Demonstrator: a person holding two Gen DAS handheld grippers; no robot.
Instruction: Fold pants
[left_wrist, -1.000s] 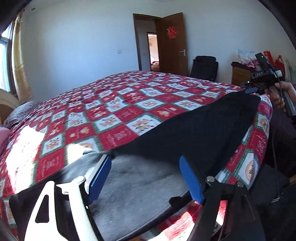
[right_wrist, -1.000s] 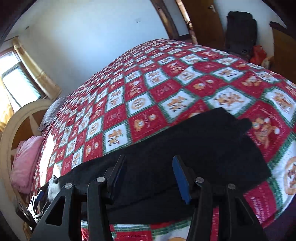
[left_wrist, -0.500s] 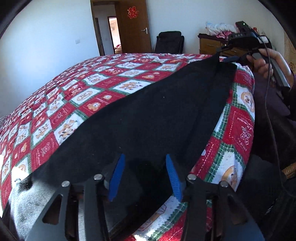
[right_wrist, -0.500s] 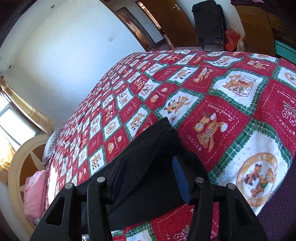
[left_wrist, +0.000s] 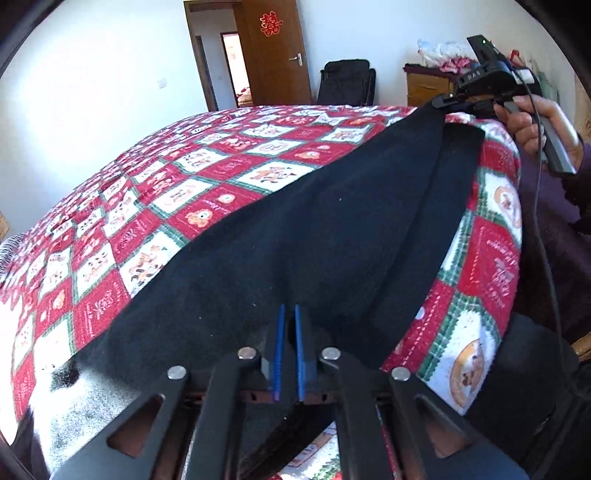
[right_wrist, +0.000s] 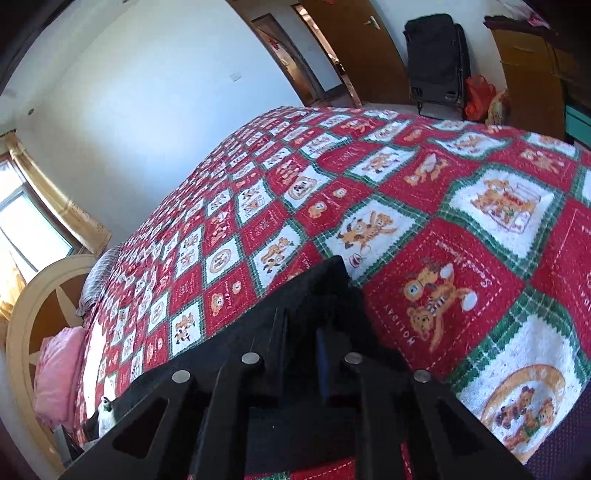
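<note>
Black pants (left_wrist: 314, 229) lie stretched along the near edge of the red and green patchwork bedspread (left_wrist: 184, 192). My left gripper (left_wrist: 288, 332) is at their near edge, its blue pads pressed together on a pinch of the dark cloth. At the far end, my right gripper (left_wrist: 443, 101), held in a person's hand (left_wrist: 528, 122), grips the leg tip. In the right wrist view, the jaws of the right gripper (right_wrist: 301, 339) are closing, with bunched cloth of the pants (right_wrist: 321, 291) caught between them.
The bed edge drops off to the right of the pants. A brown door (left_wrist: 273, 55), a black chair (left_wrist: 347, 81) and a wooden cabinet (left_wrist: 428, 86) stand by the far wall. A pink pillow (right_wrist: 59, 376) and a curved headboard (right_wrist: 33, 295) are at the bed's head.
My left gripper slid along the pants away from the sunlit grey part and its pads came together on the cloth. The right gripper's jaws narrowed onto the leg end.
</note>
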